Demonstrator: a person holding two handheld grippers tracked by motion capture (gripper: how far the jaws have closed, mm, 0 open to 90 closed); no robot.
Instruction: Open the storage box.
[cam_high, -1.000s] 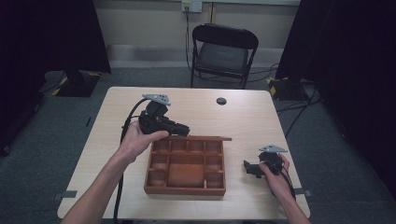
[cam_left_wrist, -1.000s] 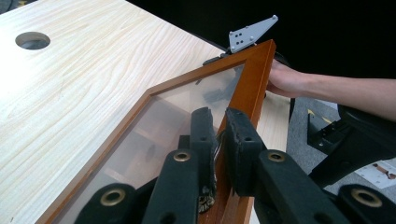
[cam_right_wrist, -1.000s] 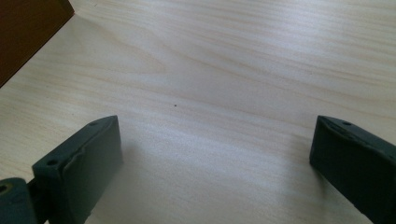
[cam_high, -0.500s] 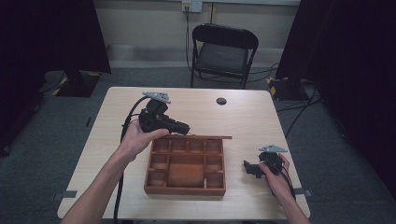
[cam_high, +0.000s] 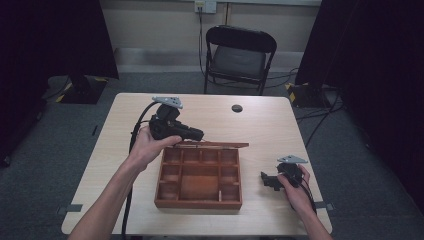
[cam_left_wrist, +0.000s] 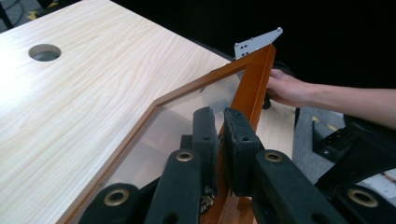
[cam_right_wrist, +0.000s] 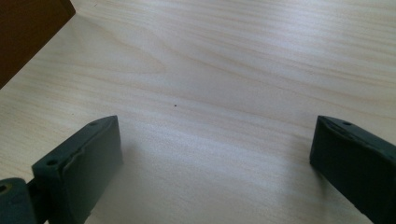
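**Lid pinched at rear of box; right tool idle and spread**

Presently, the wooden box (cam_high: 199, 176) sits on the counter (cam_high: 260, 125) near its front middle, open side up, its inside split into small compartments around one larger central one. A glass-paned lid with a wooden frame (cam_high: 215, 145) stands lifted along the far edge of the box.

Left tool (cam_high: 196, 134): held in the person's left hand (cam_high: 147, 147) above the far left corner of the box. In the left gripper view the tool (cam_left_wrist: 219, 140) has its jaws pressed onto the lid frame (cam_left_wrist: 254, 84), one pad on each face of the wooden rail, pinching it. The glass pane shows to the left of the rail, with the pale counter (cam_left_wrist: 84, 93) visible through and beyond it. A black cable trails from this tool over the near left part of the counter.

Right tool (cam_high: 266, 179): held in the person's right hand (cam_high: 295, 192), low on the counter just right of the box and apart from it. In the right gripper view its jaws are spread wide with bare counter (cam_right_wrist: 210, 84) between them; a corner of the box (cam_right_wrist: 28, 32) shows at upper left.

A round cable hole (cam_high: 237, 108) lies near the far edge of the counter. A black folding chair (cam_high: 239, 57) stands beyond the counter on grey carpet.
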